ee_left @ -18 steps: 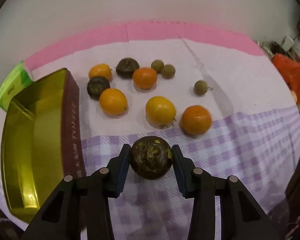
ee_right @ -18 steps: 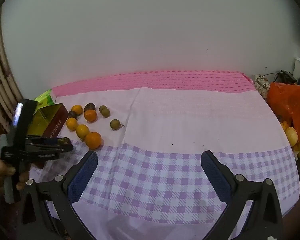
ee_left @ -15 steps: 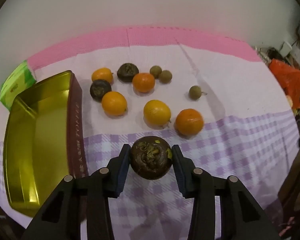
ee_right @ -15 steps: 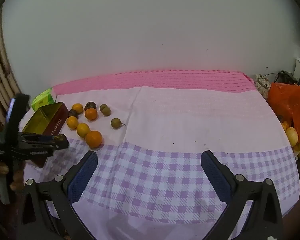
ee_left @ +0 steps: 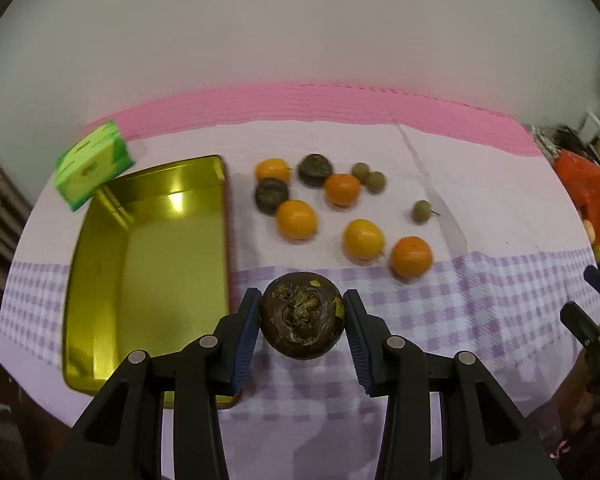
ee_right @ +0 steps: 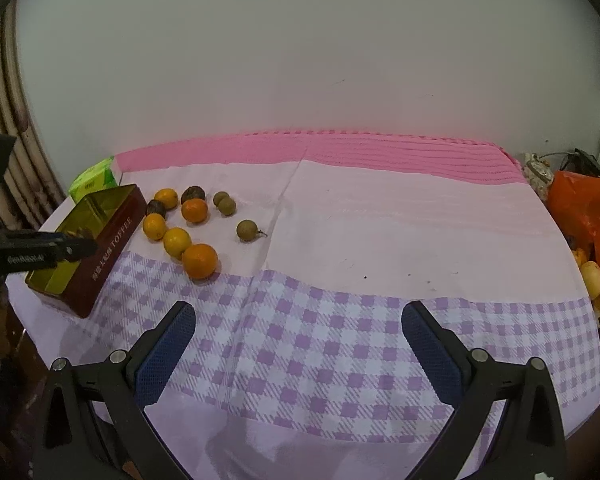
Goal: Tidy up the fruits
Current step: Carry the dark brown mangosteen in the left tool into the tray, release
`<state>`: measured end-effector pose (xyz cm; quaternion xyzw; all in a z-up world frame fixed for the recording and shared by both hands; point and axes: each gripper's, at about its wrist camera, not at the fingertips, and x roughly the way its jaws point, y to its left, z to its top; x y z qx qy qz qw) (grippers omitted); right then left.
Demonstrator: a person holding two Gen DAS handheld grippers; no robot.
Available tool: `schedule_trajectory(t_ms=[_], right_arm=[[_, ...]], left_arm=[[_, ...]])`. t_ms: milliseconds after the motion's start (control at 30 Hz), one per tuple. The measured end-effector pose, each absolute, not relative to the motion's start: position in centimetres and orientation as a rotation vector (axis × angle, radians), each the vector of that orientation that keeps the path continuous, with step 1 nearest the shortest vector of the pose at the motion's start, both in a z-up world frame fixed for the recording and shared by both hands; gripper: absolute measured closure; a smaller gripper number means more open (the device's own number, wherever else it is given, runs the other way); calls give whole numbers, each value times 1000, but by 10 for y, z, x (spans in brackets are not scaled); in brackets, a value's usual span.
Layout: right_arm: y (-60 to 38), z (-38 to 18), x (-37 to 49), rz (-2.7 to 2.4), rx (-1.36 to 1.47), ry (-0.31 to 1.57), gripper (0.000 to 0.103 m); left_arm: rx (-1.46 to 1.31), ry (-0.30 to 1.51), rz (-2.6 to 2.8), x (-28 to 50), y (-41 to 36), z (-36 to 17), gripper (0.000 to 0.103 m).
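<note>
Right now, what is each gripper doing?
Left gripper: closed on the dark fruit.
Right gripper: open, holding nothing.

— What stands behind the table?
— A plain pale wall (ee_right: 300,52), well beyond the open tongs, lit evenly.
— And the table itself?
— A cloth (ee_right: 380,220) covers it: a pink ribbed band farthest from the tongs, pale pink in the middle, purple checks nearest them.
— Anything at the sides?
— Left of the tongs, brown ribbed woodwork (ee_right: 16,152). Right of them, an orange plastic bag (ee_right: 584,208) and blurred clutter.
</note>
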<state>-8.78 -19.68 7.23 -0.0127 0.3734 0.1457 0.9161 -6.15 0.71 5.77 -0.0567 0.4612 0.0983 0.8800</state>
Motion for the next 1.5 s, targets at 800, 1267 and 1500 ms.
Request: schedule_trajectory(t_ms=[800, 1267, 1500], right_arm=[[-178, 62, -86, 297, -81, 782, 1], [-163, 58, -74, 301, -130, 820, 1], [-156, 53, -68, 311, -137, 843, 1]], left_arm=[[-101, 979, 375, -16, 146, 25, 61], [-91, 1117, 422, 39, 209, -6, 60], [-103, 1179, 452, 61, 233, -28, 60]])
